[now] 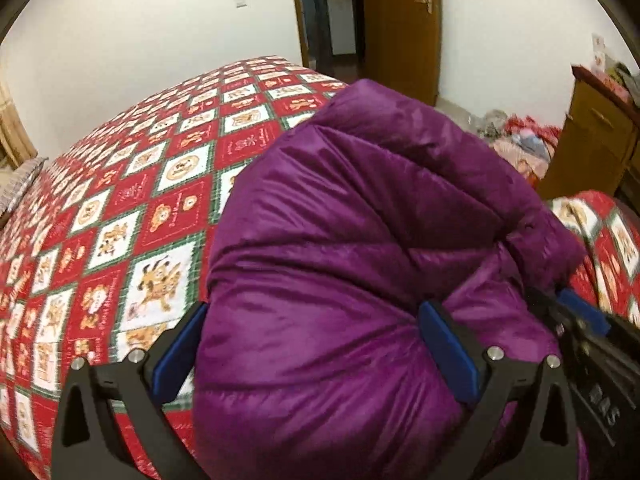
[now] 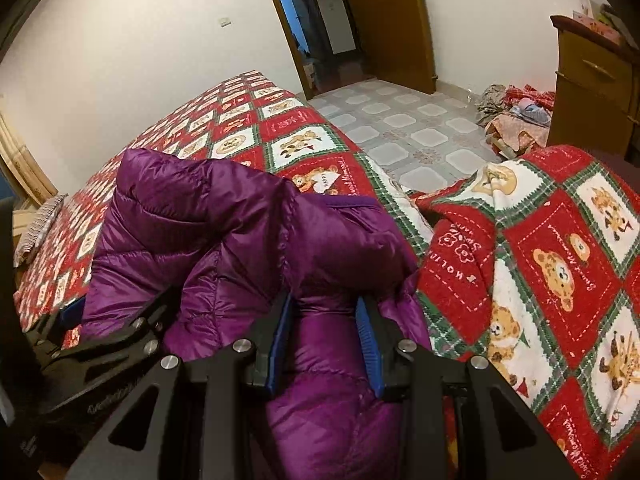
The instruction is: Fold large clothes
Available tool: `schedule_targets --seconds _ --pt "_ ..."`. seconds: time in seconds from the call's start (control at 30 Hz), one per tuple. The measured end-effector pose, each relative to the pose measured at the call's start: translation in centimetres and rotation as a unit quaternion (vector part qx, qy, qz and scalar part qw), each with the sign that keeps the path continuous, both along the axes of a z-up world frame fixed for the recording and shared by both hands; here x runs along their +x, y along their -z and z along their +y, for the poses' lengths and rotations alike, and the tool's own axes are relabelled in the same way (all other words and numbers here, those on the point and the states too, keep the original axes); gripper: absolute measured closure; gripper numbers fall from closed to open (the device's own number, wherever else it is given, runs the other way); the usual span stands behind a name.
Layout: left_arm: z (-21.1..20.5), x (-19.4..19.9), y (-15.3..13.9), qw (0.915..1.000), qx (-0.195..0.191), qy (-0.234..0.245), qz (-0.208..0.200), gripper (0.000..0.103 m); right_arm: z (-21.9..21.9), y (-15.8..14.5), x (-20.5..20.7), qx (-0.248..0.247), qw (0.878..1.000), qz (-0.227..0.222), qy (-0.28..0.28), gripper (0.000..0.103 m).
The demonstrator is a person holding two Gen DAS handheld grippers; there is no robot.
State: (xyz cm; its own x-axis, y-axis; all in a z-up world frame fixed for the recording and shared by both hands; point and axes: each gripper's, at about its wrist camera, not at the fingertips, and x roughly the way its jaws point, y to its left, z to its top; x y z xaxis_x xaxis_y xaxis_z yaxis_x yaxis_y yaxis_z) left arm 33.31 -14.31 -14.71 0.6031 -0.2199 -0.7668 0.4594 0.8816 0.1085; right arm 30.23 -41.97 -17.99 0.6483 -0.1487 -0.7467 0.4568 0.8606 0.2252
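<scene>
A purple puffer jacket [image 1: 360, 216] lies bunched on the bed's red patchwork quilt [image 1: 120, 208]. In the left wrist view my left gripper [image 1: 314, 344] has its jaws wide, and a thick bulge of the jacket fills the gap. Both blue pads [image 1: 448, 356] press into the fabric, which creases around them. My right gripper [image 2: 324, 340] is shut on a narrower fold of the jacket [image 2: 224, 220] near its right edge. The right gripper [image 1: 580, 324] shows at the right edge of the left wrist view, and the left gripper [image 2: 120, 332] shows low at the left of the right wrist view.
The quilt [image 2: 540, 264] hangs rumpled over the bed's near right corner. Beyond the bed are a tiled floor [image 2: 400, 120], an open doorway [image 2: 308, 20] with a wooden door [image 2: 392, 24], a wooden cabinet [image 2: 592, 80] and a clothes pile [image 2: 516, 116] on the floor.
</scene>
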Motion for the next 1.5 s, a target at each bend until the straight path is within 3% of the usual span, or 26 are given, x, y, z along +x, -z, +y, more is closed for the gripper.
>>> schedule_targets --seconds 0.1,0.2,0.33,0.6,0.77,1.07,1.27,1.5 --pt "1.2 -1.9 -1.3 0.9993 0.008 0.037 -0.002 0.000 0.5 -0.7 -0.7 -0.016 1.000 0.006 -0.003 0.068" --pt "2.8 -4.2 -2.7 0.9977 0.022 0.058 -0.029 0.000 1.9 -2.7 -3.7 -0.028 1.000 -0.010 0.010 0.067" --pt "5.5 -6.4 -3.7 0.9984 0.008 0.051 -0.023 0.000 4.0 -3.9 -8.1 -0.012 0.999 -0.031 0.022 0.043" --pt "10.7 -11.2 -4.0 0.9979 -0.057 0.031 -0.007 0.000 8.5 -4.1 -16.2 -0.005 0.998 -0.052 0.043 0.042" --pt "12.4 -14.1 -4.7 0.9977 -0.048 0.042 -0.025 0.000 10.4 -4.6 -19.1 -0.003 0.997 -0.060 0.042 0.041" --pt "15.7 -19.1 -7.3 0.9961 -0.061 0.028 -0.059 0.000 14.8 -7.5 -23.2 -0.063 0.993 -0.095 0.029 0.040" --pt "18.0 -21.1 -9.5 0.9916 -0.091 -0.008 -0.091 0.000 17.0 -11.0 -26.2 -0.121 0.982 -0.142 0.027 0.034" --pt "18.5 -24.3 -11.1 0.9868 -0.086 -0.005 -0.138 0.000 19.3 -13.4 -29.7 -0.153 0.970 -0.188 0.032 0.028"
